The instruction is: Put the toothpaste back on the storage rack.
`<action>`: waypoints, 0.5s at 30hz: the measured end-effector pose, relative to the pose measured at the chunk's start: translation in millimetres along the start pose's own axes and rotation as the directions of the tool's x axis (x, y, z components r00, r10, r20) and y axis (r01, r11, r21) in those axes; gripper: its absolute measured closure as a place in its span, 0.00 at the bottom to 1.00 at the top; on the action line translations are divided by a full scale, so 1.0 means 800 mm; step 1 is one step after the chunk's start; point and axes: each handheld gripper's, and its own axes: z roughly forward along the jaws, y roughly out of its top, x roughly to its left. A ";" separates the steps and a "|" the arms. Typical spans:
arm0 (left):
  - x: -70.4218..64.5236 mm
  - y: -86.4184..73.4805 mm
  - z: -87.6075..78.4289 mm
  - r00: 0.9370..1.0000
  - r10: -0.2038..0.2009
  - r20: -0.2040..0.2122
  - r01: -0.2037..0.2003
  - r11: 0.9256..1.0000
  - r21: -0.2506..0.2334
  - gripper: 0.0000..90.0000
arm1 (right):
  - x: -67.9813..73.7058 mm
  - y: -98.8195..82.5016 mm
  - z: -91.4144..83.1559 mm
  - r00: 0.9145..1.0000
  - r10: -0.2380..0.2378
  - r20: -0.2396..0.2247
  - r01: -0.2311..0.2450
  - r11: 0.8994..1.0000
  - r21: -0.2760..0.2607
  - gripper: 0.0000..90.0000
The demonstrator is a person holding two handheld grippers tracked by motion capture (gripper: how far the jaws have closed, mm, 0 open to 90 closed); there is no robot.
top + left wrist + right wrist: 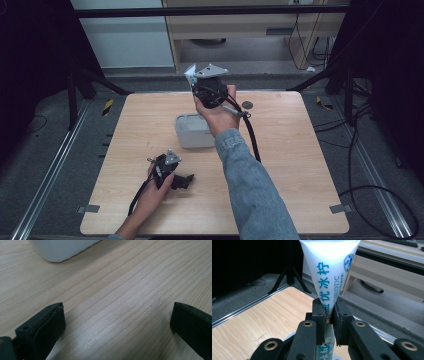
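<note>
- The right gripper (328, 315), raised at the upper centre of the high view, has its jaws pinched tight on a white tube (329, 272) with blue lettering, gripping the narrower part while the wide flat end fans upward.
- The left gripper (117, 322) rests low at the lower left of the desk (290, 150), jaws spread wide and holding nothing.
- A white container (192, 131) sits mid-desk, below the tube.
- The tube looks light, soft and squashable; a grip near the stiffer crimped end or shoulder probably deforms it least.
</note>
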 end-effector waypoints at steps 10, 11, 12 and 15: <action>0.000 0.000 0.000 1.000 -0.001 0.000 0.001 1.000 0.000 0.00 | 0.012 -0.003 0.008 1.000 -0.006 -0.028 0.006 1.000 -0.002 0.90; 0.000 0.000 0.000 1.000 0.000 0.000 0.000 1.000 0.000 0.00 | 0.013 -0.003 0.009 1.000 -0.008 -0.030 0.008 1.000 -0.002 0.90; 0.000 0.000 0.000 1.000 -0.001 0.000 0.001 1.000 0.000 0.00 | 0.014 -0.003 0.009 0.999 -0.008 -0.032 0.008 1.000 -0.002 0.90; 0.000 0.000 0.000 1.000 0.000 0.000 0.000 1.000 0.000 0.00 | 0.018 -0.005 0.011 0.999 -0.010 -0.037 0.010 1.000 0.000 0.90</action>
